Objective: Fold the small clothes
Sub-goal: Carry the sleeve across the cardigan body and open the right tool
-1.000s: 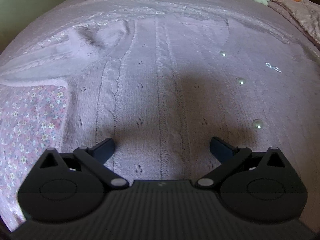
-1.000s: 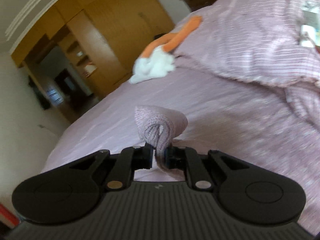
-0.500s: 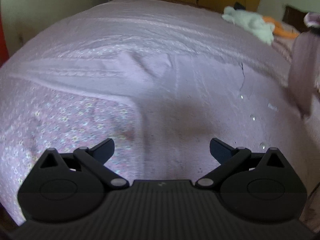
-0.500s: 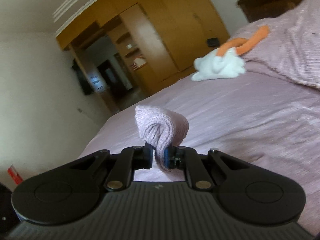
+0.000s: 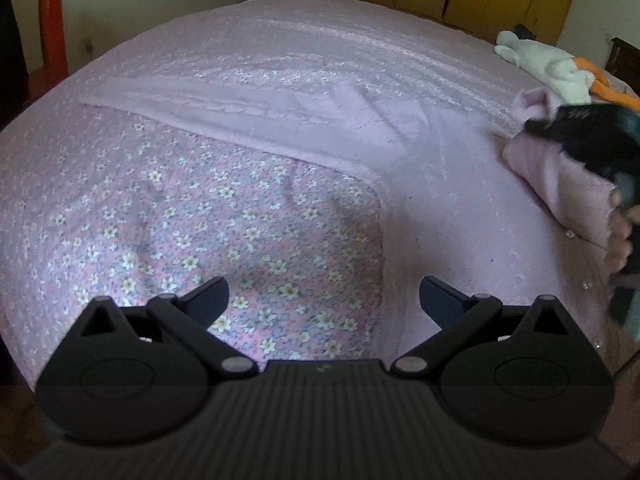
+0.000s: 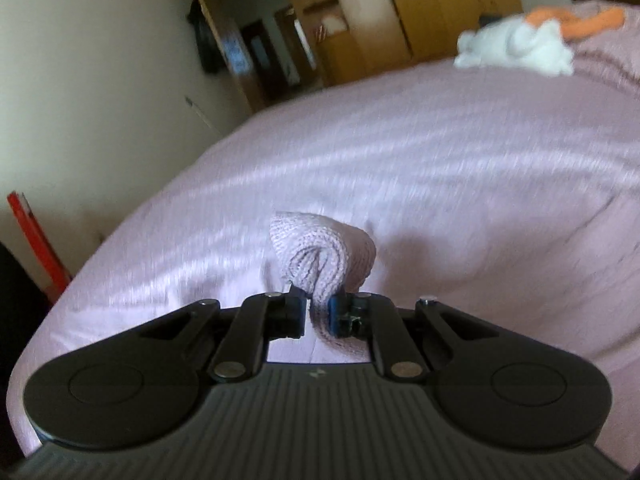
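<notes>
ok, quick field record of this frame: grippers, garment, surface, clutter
left gripper: open, empty, over the floral sheet
right gripper: shut on a bunched fold of the cardigan, lifted off the bed
cardigan: pink knit, body and one sleeve flat on the bed, other side raised at right
hand: fingers visible on the right gripper
clutter: plush toy, white and orange, at the far side
right view: motion-blurred
</notes>
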Tool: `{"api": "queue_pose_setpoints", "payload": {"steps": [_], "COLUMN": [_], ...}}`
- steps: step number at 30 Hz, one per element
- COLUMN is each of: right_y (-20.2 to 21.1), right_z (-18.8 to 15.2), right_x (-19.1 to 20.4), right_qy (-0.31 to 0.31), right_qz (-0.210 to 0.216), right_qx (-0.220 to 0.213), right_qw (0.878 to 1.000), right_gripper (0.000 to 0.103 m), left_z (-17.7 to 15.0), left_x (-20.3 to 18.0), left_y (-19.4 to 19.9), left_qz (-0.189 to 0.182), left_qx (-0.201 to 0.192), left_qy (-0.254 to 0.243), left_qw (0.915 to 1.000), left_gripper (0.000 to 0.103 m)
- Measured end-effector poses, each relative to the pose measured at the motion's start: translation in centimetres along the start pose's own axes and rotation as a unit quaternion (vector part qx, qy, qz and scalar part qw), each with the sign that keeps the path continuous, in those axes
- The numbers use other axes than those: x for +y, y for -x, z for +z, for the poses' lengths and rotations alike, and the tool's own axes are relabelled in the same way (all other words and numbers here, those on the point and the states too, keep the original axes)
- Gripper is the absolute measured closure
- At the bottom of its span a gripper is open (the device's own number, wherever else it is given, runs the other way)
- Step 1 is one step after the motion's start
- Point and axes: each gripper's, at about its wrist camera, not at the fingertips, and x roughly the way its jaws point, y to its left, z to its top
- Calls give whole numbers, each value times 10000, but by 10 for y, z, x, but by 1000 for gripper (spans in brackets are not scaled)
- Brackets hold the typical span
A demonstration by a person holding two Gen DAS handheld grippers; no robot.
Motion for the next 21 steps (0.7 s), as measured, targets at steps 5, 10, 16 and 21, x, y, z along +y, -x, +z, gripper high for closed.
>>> {"api": "queue_pose_setpoints", "payload": {"steps": [5,10,16,21], "right_y": [-28,-45,-22,21], "right_z": [-13,-16,-14,-13], "right_x": [2,-7,-19,-47], "right_qy": [24,69,37,3], "right_qz": [114,276,1003,1085], "right_qx": [251,761,973,1056], "right_qw": [9996,9967,9902,9885], "right_gripper": [91,52,30,26], "left_z": [1,5,10,21], "left_x": [5,4,-2,-17], "left_y": [2,0,-8,-12], "left_qz": [-124,-125,-114,-139], "left_qx": [-113,-122,-124,-169], "left_qy": [149,151,85,-76], "left_qw": [9997,9997,9998,9997], "left_gripper": [0,0,0,0]}}
